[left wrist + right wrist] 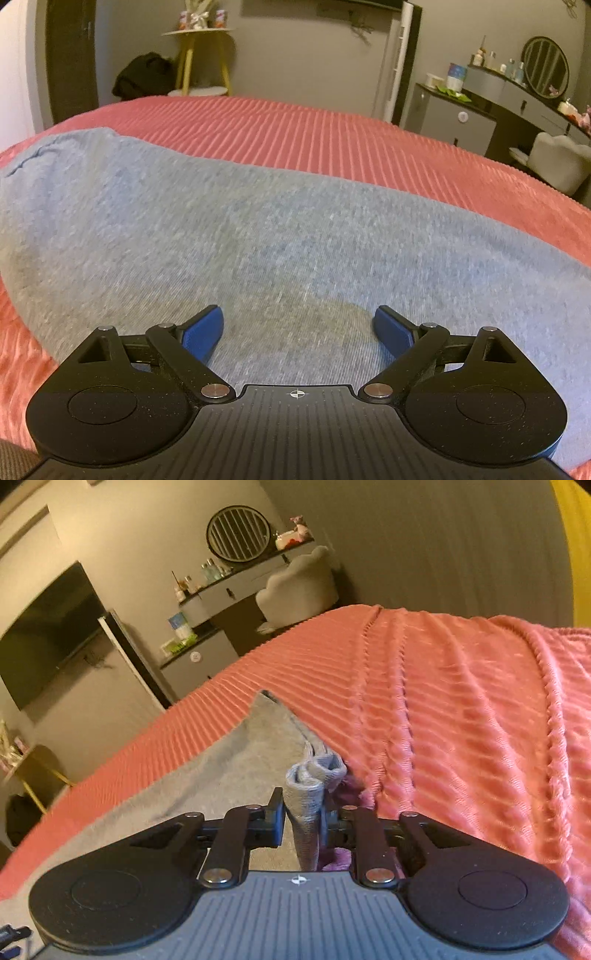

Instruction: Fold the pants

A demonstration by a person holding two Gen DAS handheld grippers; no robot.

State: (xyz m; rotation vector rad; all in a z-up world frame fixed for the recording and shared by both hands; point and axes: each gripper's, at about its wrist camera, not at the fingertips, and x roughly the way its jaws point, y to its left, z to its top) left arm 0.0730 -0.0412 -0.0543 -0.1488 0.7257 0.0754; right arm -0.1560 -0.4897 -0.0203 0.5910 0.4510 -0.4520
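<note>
Light grey pants (240,229) lie spread on a ribbed pink bedspread (332,125). My left gripper (299,325) is open, its blue pads (207,328) apart just above the grey cloth, holding nothing. In the right wrist view the pants (229,771) stretch away to the left over the bedspread (461,720). My right gripper (302,812) is shut on a bunched edge of the pants (312,775), which stands up between the fingers.
Beyond the bed stand a yellow side table (201,55), a dark bag (144,75), a grey dresser with a round mirror (546,66) and a pale chair (557,166). A wall TV (48,635) shows in the right wrist view.
</note>
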